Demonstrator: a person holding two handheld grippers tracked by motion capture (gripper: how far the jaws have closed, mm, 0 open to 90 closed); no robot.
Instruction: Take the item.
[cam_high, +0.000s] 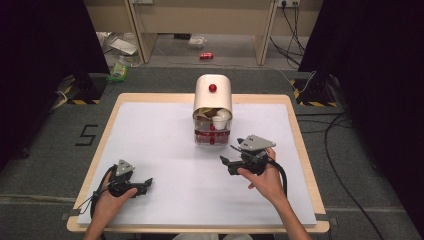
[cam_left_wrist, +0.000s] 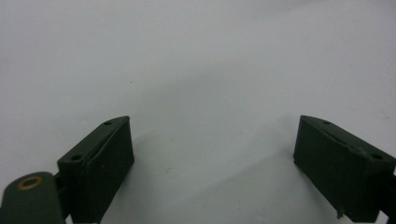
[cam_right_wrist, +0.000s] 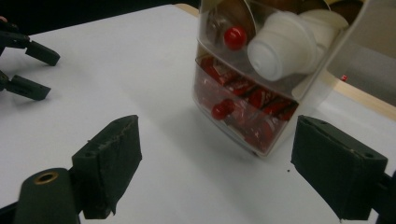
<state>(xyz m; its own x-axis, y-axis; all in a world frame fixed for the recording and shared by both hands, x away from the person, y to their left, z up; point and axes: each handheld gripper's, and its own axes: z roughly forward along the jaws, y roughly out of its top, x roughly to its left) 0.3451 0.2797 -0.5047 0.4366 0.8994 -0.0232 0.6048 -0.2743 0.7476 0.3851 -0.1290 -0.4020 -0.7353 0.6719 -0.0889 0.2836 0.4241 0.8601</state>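
My left gripper (cam_high: 145, 183) sits near-left on the desk (cam_high: 165, 150), low over the white sheet, held in my left hand (cam_high: 107, 200). Jaws wide apart, nothing between them; the left gripper view has just bare white surface (cam_left_wrist: 196, 70) past the two black pads. Cable trails off the near-left side.

My right gripper (cam_high: 225, 161) is right of centre, farther in than the left one, in my right hand (cam_high: 267, 180), pointing left and slightly far toward the dispenser. Jaws spread wide here too, empty. Grey three-cornered plate (cam_high: 256, 143) on top.

Just beyond the right gripper, mid-desk: a small white dispenser box (cam_high: 213, 90) with a rounded top and a red knob (cam_high: 213, 88) on it. The front is two clear compartments stacked. In the right gripper view the upper one (cam_right_wrist: 275, 42) holds white cups lying on their sides plus brownish round items, with a red knob (cam_right_wrist: 235, 37) on its front. The lower drawer (cam_right_wrist: 243, 107) is packed with red packets and has its own red knob (cam_right_wrist: 220, 109). The box stands upright, near my jaws but apart from them.

Far beyond the desk: grey floor, a red can (cam_high: 206, 55) lying on it, litter at far left, wooden furniture legs, black curtains both sides, cables at right.
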